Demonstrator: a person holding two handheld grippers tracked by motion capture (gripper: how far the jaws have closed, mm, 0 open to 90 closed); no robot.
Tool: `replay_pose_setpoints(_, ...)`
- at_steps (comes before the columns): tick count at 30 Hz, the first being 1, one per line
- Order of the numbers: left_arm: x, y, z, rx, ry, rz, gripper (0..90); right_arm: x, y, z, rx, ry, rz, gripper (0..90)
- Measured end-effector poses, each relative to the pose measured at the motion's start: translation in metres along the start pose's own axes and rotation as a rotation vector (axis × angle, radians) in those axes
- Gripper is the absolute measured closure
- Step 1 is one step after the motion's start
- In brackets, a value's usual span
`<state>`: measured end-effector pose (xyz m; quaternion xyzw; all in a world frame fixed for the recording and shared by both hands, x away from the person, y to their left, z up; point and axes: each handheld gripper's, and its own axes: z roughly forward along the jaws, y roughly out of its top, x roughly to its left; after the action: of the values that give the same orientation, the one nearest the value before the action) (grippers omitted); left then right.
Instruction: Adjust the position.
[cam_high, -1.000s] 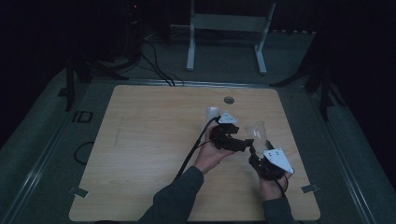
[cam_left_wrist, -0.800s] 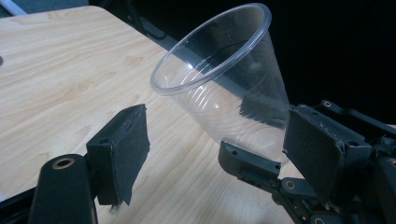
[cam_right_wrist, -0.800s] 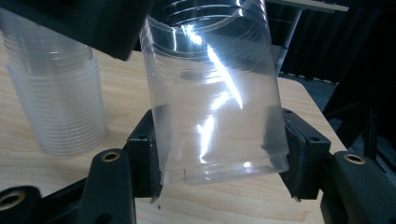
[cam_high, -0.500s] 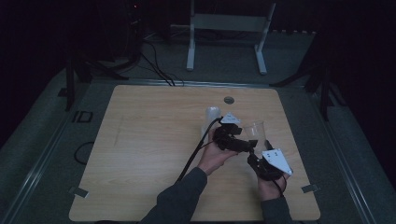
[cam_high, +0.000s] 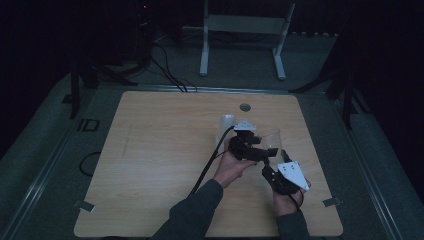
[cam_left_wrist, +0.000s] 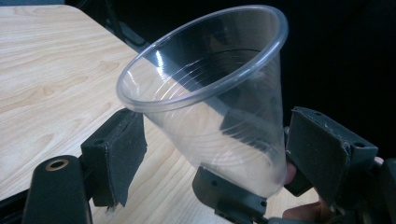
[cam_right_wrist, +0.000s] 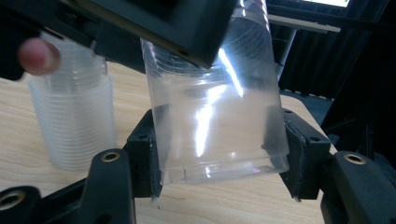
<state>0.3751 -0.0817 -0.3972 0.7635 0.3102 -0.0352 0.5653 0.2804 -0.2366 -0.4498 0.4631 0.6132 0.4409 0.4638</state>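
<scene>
Clear plastic cup (cam_right_wrist: 217, 107) clamped near its base by right gripper (cam_right_wrist: 219, 154), held tilted above table (cam_high: 150, 150), right of centre. Left gripper (cam_left_wrist: 212, 154) jaws just opened, apart either side of cup, pads not pressing. Cup stack (cam_right_wrist: 74, 121) seen nearby.

Dark sleeves (cam_high: 192, 215), black grippers, grey three-cornered plates (cam_high: 293, 174), black cable (cam_high: 210, 160).

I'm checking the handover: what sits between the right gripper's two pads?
The clear plastic cup: in the right gripper view, the right gripper clamps both pads against its base end.
</scene>
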Motion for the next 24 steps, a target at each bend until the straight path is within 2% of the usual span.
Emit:
replay_pose_setpoints(9, 0.0038, 0.0002, 0.0011, -0.029, -0.037, -0.044, 19.7, 0.0038, 0.0001, -0.0018, -0.013, 0.02, -0.007, 40.4)
replay_pose_setpoints(14, 0.0065, -0.0002, -0.0007, -0.071, -0.045, -0.066, 23.0, 0.0041, 0.0007, -0.0016, -0.011, 0.039, -0.004, 40.2)
replay_pose_setpoints(18, 0.0082, -0.0006, -0.001, -0.077, -0.048, -0.08, 25.4, 0.0032, 0.0002, -0.0005, -0.003, 0.05, -0.003, 40.0)
replay_pose_setpoints(24, 0.008, -0.0018, -0.0022, -0.083, -0.042, -0.061, 29.7, 0.0008, 0.0009, 0.0006, 0.008, 0.075, -0.001, 39.0)
